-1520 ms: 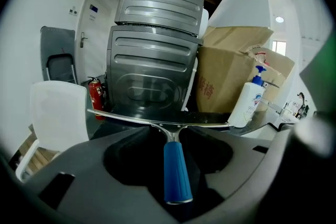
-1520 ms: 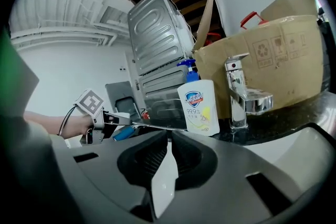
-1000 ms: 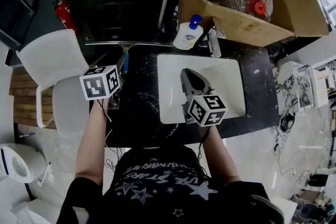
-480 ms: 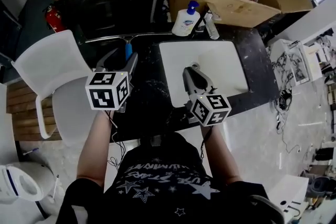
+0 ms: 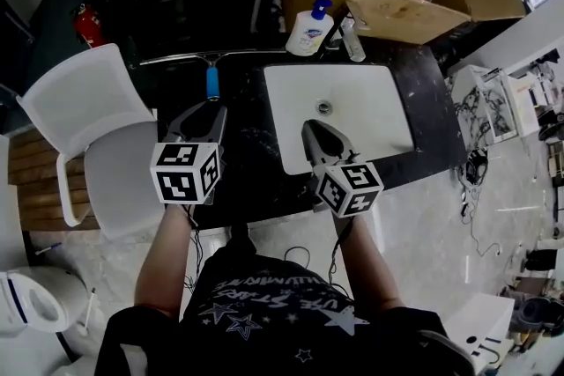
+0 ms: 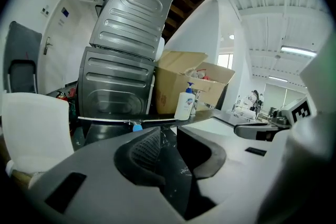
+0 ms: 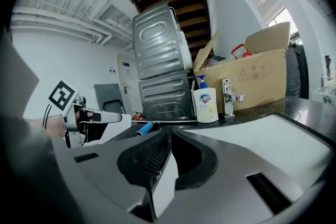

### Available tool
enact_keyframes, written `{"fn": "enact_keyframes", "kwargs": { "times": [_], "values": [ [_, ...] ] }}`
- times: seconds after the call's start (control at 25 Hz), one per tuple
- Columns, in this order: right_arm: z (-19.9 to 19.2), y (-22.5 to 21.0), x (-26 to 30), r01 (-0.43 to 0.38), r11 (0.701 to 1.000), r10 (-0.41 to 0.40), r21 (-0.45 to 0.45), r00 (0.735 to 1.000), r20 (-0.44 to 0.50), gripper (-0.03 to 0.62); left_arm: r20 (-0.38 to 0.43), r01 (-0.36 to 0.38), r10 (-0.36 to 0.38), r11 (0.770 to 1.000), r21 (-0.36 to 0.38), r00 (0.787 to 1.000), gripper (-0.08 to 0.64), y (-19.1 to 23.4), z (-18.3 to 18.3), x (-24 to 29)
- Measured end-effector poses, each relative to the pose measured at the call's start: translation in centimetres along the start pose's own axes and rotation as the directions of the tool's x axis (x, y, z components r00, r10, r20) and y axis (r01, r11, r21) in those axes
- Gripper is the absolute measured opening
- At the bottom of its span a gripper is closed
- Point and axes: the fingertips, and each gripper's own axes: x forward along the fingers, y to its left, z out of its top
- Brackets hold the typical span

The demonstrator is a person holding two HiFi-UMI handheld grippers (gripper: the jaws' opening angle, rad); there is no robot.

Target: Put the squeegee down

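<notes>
Dark counter point(image 5: 240, 156): squeegee point(image 5: 212, 83) lying flat, blue handle, long thin blade.

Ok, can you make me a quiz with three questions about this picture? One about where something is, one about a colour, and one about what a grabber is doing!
1. Where does the squeegee lie?
A. in the sink
B. on the dark counter, beyond the left gripper
C. on the white chair

2. What colour is the pump on the soap bottle?
A. red
B. green
C. blue

3. What does the left gripper hold?
A. nothing
B. the squeegee
C. the soap bottle

Answers:
1. B, its blue handle and long blade rest on the counter near the back edge.
2. C, the bottle is white and its pump is blue.
3. A, its jaws have just been closing, but they stand apart with nothing between them.
</notes>
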Motion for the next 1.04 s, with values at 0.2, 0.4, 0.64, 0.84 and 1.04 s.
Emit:
{"fn": "enact_keyframes", "kwargs": {
  "times": [0.2, 0.4, 0.64, 0.84, 1.04],
  "values": [
    [-0.8, 0.7, -3.1, -0.023, 1.000, 0.023, 0.004, 1.000, -0.001, 0.058, -0.012, -0.020, 0.020, 1.000, -0.001, 1.000, 0.060, -2.3, -1.8, -3.0],
    [-1.6, 1.8, -6.3, -0.044, 0.999, 0.044, 0.002, 0.999, 0.008, 0.057, 0.001, -0.028, 0.028, 1.000, -0.005, 1.000, 0.028, -4.3, -3.0, -6.0],
    [-1.9, 3.2, -10.3, -0.053, 0.999, 0.053, -0.003, 0.998, 0.037, 0.058, 0.005, -0.030, 0.030, 1.000, -0.001, 1.000, 0.020, -6.7, -4.3, -9.7],
    [-2.9, 4.6, -14.1, -0.059, 0.998, 0.060, -0.008, 0.997, 0.048, 0.058, 0.000, -0.033, 0.033, 0.999, 0.005, 0.999, 0.020, -8.8, -6.0, -13.0],
    [-4.2, 5.8, -17.6, -0.063, 0.998, 0.063, -0.016, 0.997, 0.044, 0.058, 0.001, -0.028, 0.028, 1.000, -0.005, 1.000, 0.020, -10.4, -7.5, -16.0]
  ]
}}
